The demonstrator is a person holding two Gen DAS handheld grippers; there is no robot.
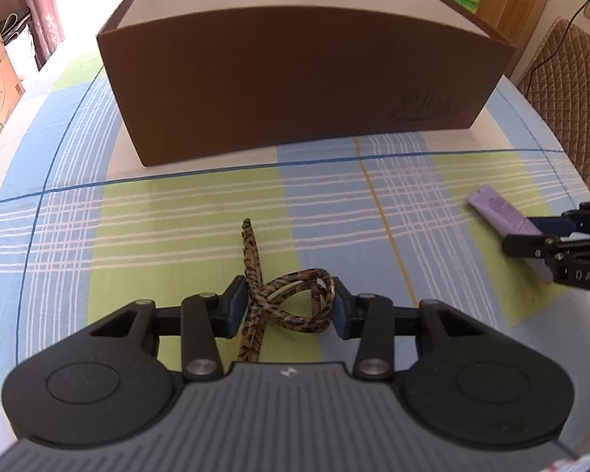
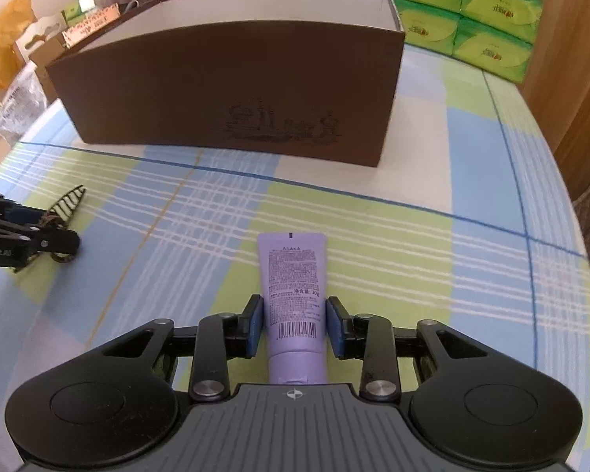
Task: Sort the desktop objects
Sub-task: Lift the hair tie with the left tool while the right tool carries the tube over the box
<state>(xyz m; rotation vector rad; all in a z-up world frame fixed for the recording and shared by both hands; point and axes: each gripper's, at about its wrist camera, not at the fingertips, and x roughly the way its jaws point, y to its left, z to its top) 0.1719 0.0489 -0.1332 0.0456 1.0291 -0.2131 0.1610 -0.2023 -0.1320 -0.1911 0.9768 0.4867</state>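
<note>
Between my black left claw pads: tortoiseshell-patterned brown-and-black plastic hair clip. My right claw, blue-padded, flanks a lilac plastic tube with dark print. Dark brown cardboard box, white inside. Tabletop cloth: blue-green-white plaid.

Both grippers angled down over the tablecloth, each with its jaws drawn in around an item.

The left gripper tilts steeply down, its blue pads pressing a tortoiseshell hair clip from both sides. The right gripper tilts likewise, its pads close against the sides of a purple tube; whether they press it cannot be told.
</note>
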